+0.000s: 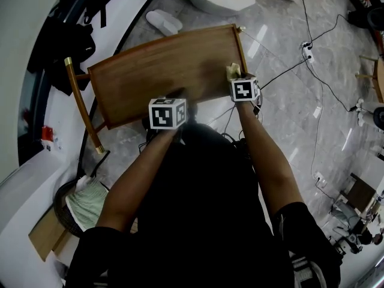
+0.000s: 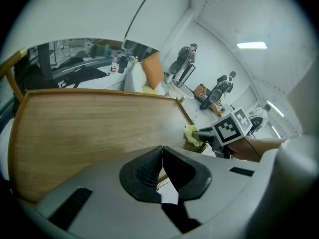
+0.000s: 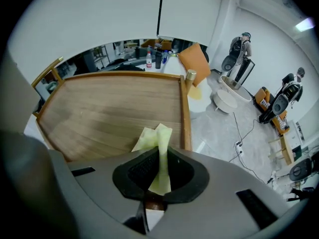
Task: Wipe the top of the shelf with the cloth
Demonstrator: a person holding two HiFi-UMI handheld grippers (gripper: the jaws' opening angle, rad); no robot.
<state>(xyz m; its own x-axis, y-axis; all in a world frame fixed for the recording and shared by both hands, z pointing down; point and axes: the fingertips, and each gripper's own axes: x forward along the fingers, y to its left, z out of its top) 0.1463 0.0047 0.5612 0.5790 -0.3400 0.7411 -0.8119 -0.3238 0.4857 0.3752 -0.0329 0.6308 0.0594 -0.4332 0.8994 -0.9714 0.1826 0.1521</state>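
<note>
Cloth [image 3: 150, 138], pale yellow and crumpled, sits pinched between the right gripper's [image 3: 160, 156] jaws, maybe touching the brown wooden shelf top [image 3: 109, 108] near its right edge. The left gripper's [image 2: 162, 153] jaws are pressed together with nothing between them.

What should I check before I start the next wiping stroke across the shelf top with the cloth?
1. Cloth gripped: ok. The right gripper is shut on the yellow cloth.
2. Cloth over the wood: ok. Its free end lies over the shelf top, close to the right-hand rim.
3. Cloth pressed flat on the wood: cannot tell.
4. Wiping path free of objects: ok. Only bare wood shows.
5. Left gripper out of the way: not ok. It is shut and empty, over the near edge to the left of the cloth, so a leftward stroke there might meet it.
</note>
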